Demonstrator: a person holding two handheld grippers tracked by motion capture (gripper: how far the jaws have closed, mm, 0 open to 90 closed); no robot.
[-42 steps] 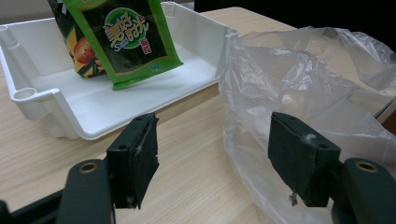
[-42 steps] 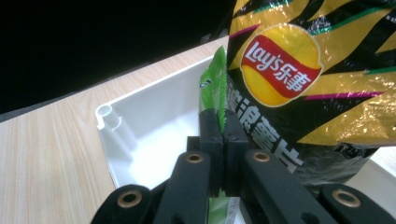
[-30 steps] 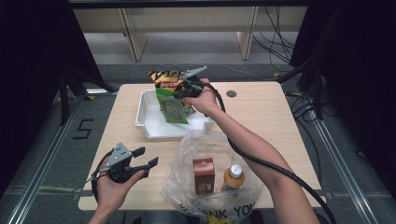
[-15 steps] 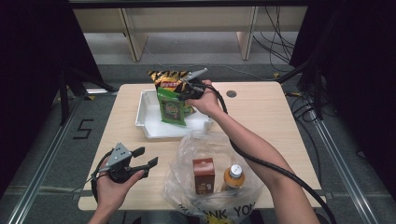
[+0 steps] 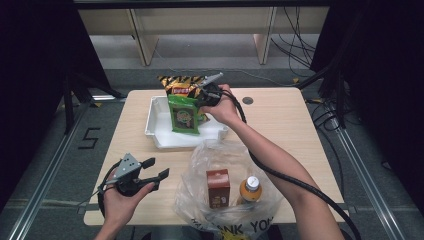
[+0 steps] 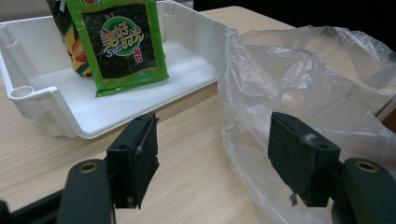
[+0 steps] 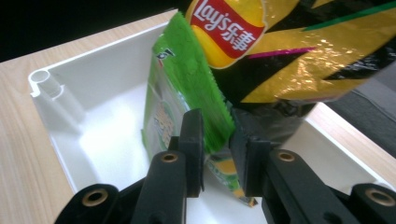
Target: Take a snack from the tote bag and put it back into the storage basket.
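the right hand-held gripper (image 7: 215,140) has just been spreading off the green packet (image 5: 183,114) in the white tray (image 5: 159,131); unpinched, it may topple. left hand-held gripper (image 6: 219,163) hangs spread beside the tray.

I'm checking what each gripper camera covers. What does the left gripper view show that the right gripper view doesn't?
Left gripper view alone: the clear plastic bag beside the tray, the green packet's printed front, and the left gripper, jaws open on nothing. Right gripper view alone: the Lay's bag and the right gripper, whose jaws have just been opening around the packet's edge. Shared: the white tray and the green packet standing in it.
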